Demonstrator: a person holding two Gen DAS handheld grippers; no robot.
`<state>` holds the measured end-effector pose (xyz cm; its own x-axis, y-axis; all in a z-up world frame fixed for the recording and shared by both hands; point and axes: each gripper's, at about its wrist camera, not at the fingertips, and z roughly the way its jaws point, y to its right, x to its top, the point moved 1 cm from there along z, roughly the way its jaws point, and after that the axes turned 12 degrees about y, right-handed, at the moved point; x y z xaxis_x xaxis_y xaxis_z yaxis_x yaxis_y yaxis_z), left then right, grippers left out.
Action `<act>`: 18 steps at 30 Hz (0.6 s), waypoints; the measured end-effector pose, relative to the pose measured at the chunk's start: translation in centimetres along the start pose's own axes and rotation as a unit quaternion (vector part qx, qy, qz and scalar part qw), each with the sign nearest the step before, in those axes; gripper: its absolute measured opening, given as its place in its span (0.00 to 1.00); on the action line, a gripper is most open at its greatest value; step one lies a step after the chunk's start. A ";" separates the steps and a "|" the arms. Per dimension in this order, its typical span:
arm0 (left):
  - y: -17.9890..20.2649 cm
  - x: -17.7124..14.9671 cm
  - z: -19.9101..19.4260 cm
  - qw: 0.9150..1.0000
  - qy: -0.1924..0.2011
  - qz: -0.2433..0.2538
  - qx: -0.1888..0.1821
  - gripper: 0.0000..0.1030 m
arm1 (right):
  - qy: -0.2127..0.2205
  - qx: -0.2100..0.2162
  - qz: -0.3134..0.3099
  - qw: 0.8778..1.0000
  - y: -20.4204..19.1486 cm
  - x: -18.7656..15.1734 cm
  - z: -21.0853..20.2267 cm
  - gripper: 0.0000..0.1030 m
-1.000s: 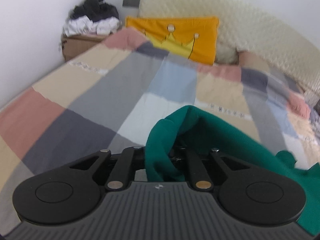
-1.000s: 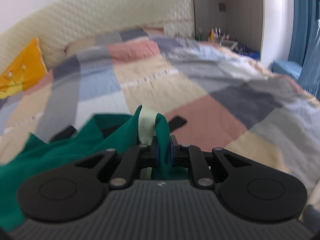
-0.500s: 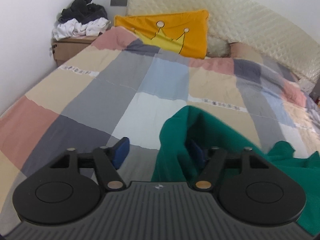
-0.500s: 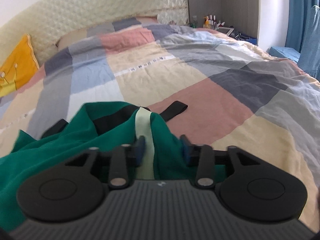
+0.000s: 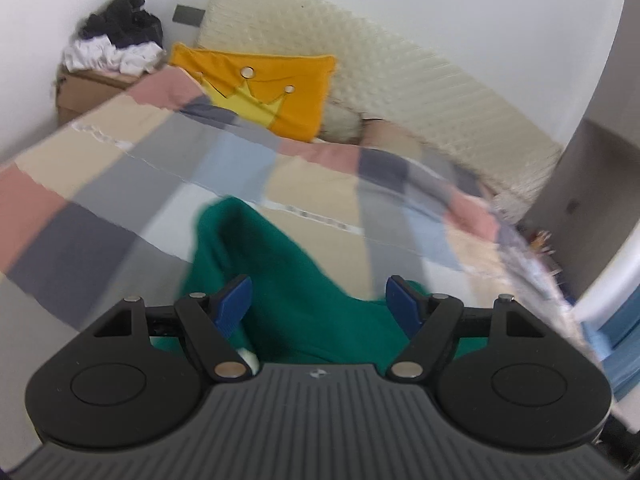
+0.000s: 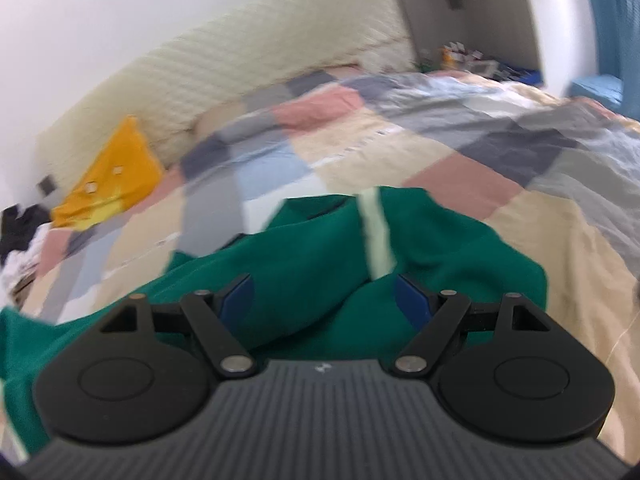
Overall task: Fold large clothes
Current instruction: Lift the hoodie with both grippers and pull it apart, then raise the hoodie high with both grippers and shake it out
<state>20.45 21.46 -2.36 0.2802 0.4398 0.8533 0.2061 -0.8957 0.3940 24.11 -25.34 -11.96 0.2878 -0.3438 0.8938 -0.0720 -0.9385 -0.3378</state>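
Observation:
A large green garment (image 5: 280,272) lies bunched on the patchwork bedspread (image 5: 120,168). My left gripper (image 5: 320,304) hangs just above its near folds, jaws still opening, blue pads wide apart and pressing on nothing. In the right wrist view the same green garment (image 6: 320,256) shows a pale green stripe (image 6: 376,236) running toward me. My right gripper (image 6: 326,300) is over it, jaws opening too, with cloth below the gap but free of the pads.
An orange crown pillow (image 5: 272,84) leans on the cream quilted headboard (image 5: 360,72). A cardboard box with a pile of dark and white clothes (image 5: 112,44) stands at the bed's far left. A cluttered nightstand (image 6: 472,56) and blue curtain (image 6: 612,20) are at right.
Both grippers let go of the green garment and spread wide, then drew back and rose. The cloth dropped onto the bedspread.

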 end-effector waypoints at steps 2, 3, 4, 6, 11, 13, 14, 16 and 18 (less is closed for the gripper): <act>1.1 -0.8 -0.7 0.999 0.001 -0.034 0.001 0.76 | 0.012 0.033 0.003 0.999 -0.9 0.0 -1.3 0.76; 1.8 -1.2 -0.9 0.999 0.007 -0.042 -0.001 0.76 | 0.015 0.048 0.008 0.999 -1.2 -0.3 -1.9 0.76; 2.4 -1.7 -1.0 0.999 0.009 -0.043 -0.001 0.76 | 0.013 0.061 0.011 0.998 -1.6 -0.5 -2.2 0.76; 3.6 -3.0 -1.0 0.999 0.013 -0.038 0.000 0.76 | -0.003 0.101 0.023 0.995 -2.3 -1.2 -2.5 0.76; 4.6 -5.9 0.6 1.000 0.020 -0.013 -0.004 0.76 | -0.025 0.172 0.072 0.982 -3.3 -1.7 -2.2 0.76; 3.9 -6.7 2.0 1.000 0.010 -0.006 -0.018 0.76 | -0.040 0.194 0.097 0.975 -3.6 -2.0 -1.8 0.77; 3.5 -6.9 2.6 1.000 0.007 -0.008 -0.017 0.76 | -0.050 0.208 0.109 0.971 -3.7 -2.2 -1.5 0.79; 2.4 -7.0 3.5 1.000 0.009 -0.024 -0.014 0.76 | -0.073 0.229 0.133 0.961 -3.9 -2.9 -0.6 0.79; 1.5 -7.0 4.1 0.999 0.019 -0.034 -0.020 0.76 | -0.095 0.242 0.151 0.954 -4.4 -3.6 0.5 0.79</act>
<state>22.61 17.35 -9.12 0.2314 0.4983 0.8355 0.1856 -0.8657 0.4649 23.90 -19.94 -13.85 0.4944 -0.5410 0.6803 0.2577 -0.6563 -0.7092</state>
